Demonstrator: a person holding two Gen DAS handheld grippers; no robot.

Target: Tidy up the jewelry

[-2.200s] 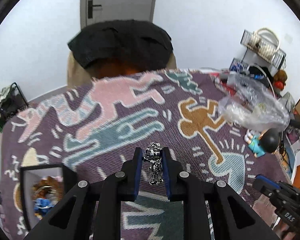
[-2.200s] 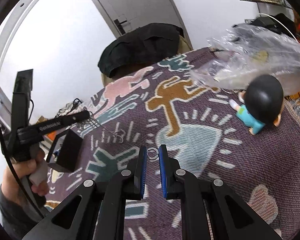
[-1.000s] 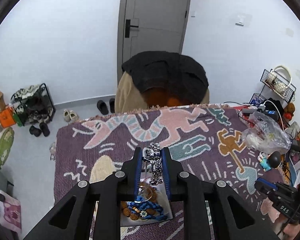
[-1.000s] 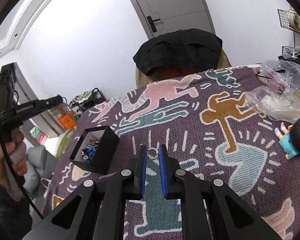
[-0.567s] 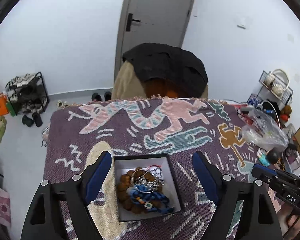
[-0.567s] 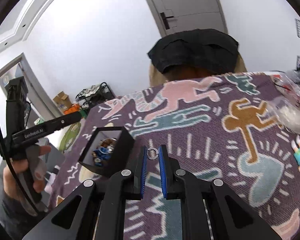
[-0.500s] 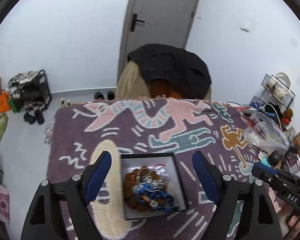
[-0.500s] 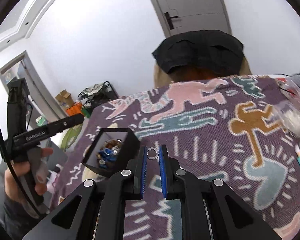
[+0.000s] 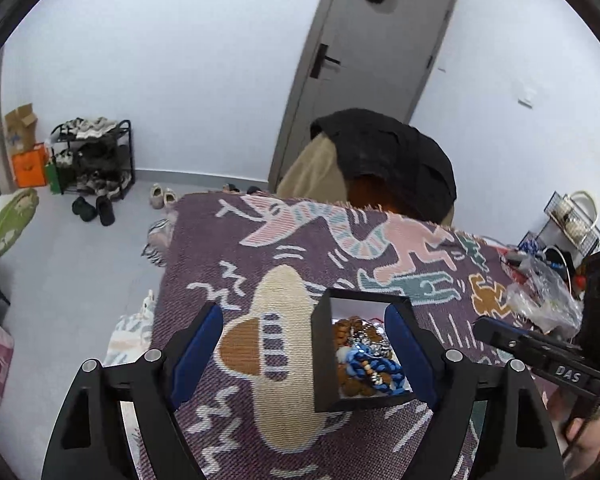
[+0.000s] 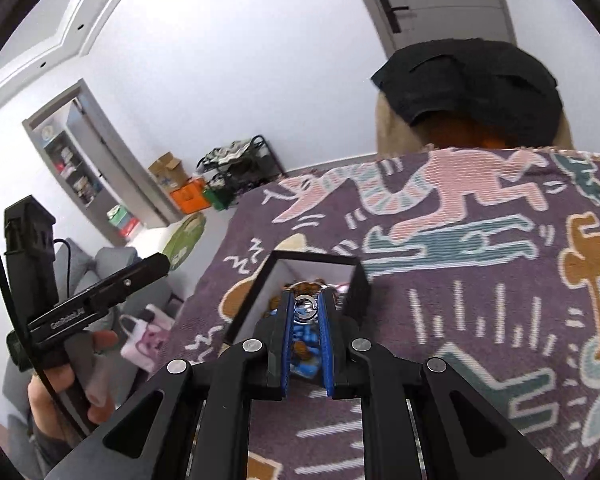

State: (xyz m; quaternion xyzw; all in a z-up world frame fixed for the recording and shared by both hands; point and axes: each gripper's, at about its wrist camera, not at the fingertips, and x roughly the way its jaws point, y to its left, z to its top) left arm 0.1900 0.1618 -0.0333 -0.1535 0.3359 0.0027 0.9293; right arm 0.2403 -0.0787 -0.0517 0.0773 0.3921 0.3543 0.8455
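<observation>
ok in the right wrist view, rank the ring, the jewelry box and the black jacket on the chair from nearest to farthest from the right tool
1. Silver ring: pinched between the right tool's fingertips.
2. Black jewelry box: directly under and just beyond the tips, on the blanket.
3. Black jacket: draped over the chair past the blanket's far edge, upper right.

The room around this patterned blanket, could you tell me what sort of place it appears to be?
Probably a lived-in home, perhaps an entryway: a shoe rack with shoes stands by the wall, a grey door is shut beyond, and a woven blanket covers the work surface.
</observation>
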